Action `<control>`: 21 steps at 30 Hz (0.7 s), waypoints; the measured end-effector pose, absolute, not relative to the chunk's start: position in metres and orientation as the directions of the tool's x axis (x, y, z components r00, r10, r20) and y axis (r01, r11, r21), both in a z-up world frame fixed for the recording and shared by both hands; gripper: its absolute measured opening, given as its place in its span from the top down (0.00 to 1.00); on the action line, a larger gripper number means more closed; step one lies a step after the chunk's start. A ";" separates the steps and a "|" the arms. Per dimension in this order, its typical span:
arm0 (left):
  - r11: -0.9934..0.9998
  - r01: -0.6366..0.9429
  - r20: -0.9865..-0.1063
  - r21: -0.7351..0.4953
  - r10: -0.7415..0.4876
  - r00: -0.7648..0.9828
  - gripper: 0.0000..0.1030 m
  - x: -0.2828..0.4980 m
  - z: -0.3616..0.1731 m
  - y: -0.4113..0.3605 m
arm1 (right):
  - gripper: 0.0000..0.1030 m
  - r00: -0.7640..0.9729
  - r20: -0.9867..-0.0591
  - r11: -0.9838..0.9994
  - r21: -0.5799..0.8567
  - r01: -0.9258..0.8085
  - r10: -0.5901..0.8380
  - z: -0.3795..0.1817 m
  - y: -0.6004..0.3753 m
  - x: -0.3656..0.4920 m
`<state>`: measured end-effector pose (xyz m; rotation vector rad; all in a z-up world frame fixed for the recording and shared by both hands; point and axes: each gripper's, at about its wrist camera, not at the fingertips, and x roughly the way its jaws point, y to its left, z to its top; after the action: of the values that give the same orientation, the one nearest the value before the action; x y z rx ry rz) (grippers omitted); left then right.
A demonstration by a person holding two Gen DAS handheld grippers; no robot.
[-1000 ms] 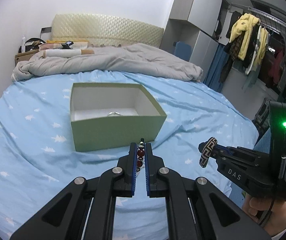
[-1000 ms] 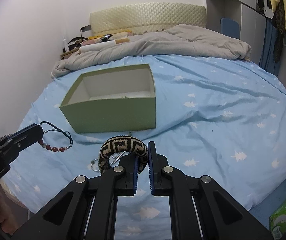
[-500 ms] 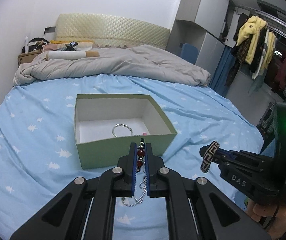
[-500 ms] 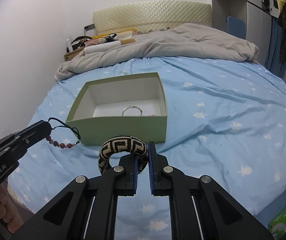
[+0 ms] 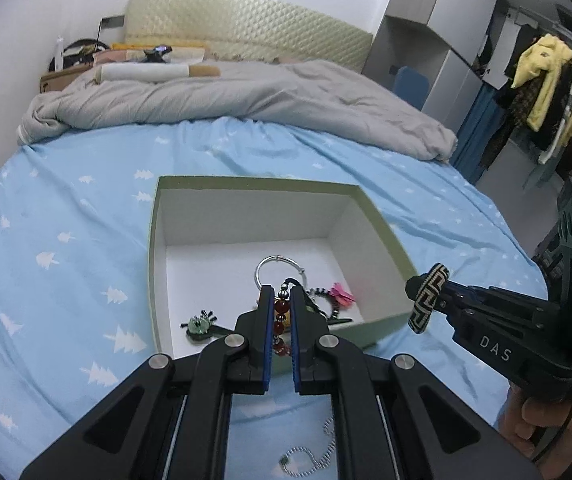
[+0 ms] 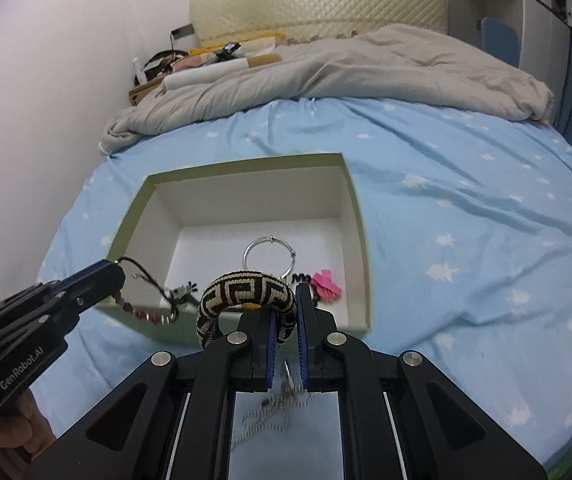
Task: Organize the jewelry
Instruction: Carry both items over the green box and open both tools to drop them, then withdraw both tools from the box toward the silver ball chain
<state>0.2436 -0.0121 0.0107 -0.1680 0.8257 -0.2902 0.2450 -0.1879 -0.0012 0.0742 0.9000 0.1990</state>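
L gripper (image 5: pixel 279 312) jaws nearly closed, pinching red bead bracelet (image 6: pixel 141 314) over near-left edge of green box (image 5: pixel 153 216). R gripper (image 6: pixel 286 318) jaws nearly closed on woven patterned bangle (image 6: pixel 245 290), above box's near wall. Inside box already: silver ring bangle (image 6: pixel 269 256), pink hair tie (image 6: pixel 326 283). A silver chain (image 5: pixel 310 454) lies on blue sheet (image 5: pixel 65 200), outside the box. To do well: get both clear past rim, lower, then release. Vs 1 s earlier: both grippers now closer to box, interior more visible.
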 end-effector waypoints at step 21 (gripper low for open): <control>0.960 0.152 -0.743 -0.235 -0.279 0.609 0.92 0.284 -0.005 -0.010 | 0.71 0.549 -0.797 0.967 0.183 -0.175 0.250 -0.021 -0.183 0.284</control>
<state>0.2840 -0.0099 -0.0052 -0.1539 0.8822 -0.2500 0.2844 -0.1833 -0.0207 0.0850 0.9567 0.2524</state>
